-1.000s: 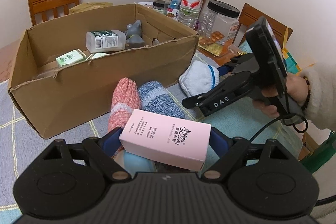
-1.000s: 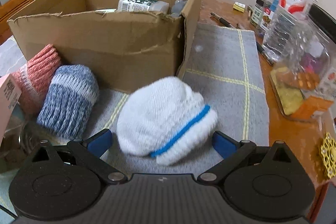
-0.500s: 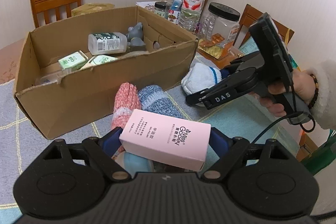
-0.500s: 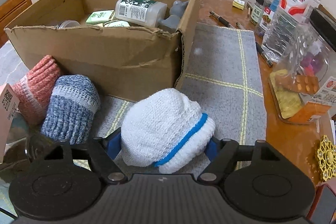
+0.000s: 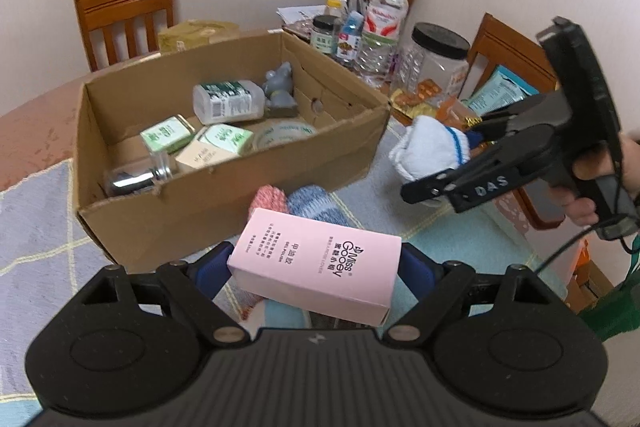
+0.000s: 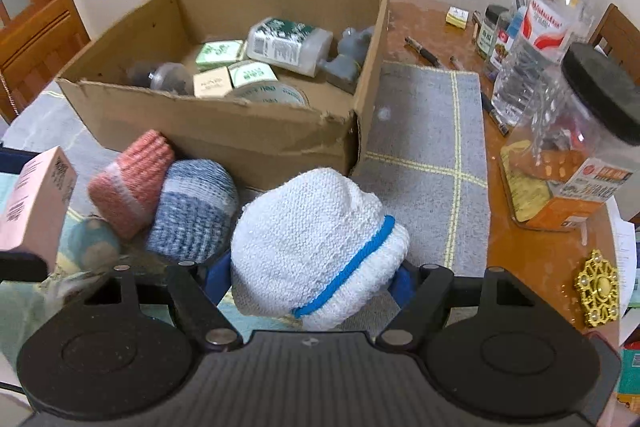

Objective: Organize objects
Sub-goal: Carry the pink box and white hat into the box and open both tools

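Both loads gripped, box ahead.
Your left gripper (image 5: 316, 267) clamps the pink carton (image 5: 316, 265), your right gripper (image 6: 310, 277) squeezes the white knit roll (image 6: 316, 247); clear the cardboard box (image 5: 224, 203) rim, seemingly low enough, before releasing.

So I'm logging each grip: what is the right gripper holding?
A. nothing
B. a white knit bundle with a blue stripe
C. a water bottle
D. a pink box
B: the right gripper is shut on the white knit bundle; the pink box sits in the left gripper.

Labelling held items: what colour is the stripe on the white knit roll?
Blue, one thin band on the white knit roll; clearest in the right wrist view.
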Demonstrator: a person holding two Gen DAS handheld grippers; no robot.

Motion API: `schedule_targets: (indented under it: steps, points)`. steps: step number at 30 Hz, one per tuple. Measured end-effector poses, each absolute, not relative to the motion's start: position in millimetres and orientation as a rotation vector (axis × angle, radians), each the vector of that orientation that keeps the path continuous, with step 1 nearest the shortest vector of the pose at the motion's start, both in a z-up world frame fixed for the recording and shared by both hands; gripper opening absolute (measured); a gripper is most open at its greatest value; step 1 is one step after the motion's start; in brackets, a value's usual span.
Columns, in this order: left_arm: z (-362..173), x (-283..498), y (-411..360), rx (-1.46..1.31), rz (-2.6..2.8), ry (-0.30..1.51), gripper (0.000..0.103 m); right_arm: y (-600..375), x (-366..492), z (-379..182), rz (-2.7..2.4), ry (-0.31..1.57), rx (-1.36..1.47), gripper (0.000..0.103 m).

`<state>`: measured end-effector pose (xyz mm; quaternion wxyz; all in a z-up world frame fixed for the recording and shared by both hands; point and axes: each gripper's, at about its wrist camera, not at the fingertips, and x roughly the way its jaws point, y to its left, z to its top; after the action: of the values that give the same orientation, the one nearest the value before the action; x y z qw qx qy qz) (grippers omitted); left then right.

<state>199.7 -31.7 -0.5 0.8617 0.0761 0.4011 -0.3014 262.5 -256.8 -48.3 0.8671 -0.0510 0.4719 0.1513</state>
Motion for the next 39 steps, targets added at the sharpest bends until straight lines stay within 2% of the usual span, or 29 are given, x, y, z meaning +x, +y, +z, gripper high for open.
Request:
schedule_targets:
  steps: [17, 32, 39]
  points:
    - [39.5, 269.0, -26.5, 0.185, -0.527, 0.784, 0.087, -247.4, 269.8, 24.1, 0.383, 0.894, -0.094, 0.080]
    - [31.4, 362.6, -11.3, 0.186, -0.430, 0.778, 0.087, -234.0, 314.5, 35.2, 0.403, 0.871, -0.099, 0.080]
    - [15.6, 385.3, 1.5, 0.143, -0.397, 0.816, 0.091, -225.8, 337.2, 30.8, 0.400, 0.880, -0.104, 0.080]
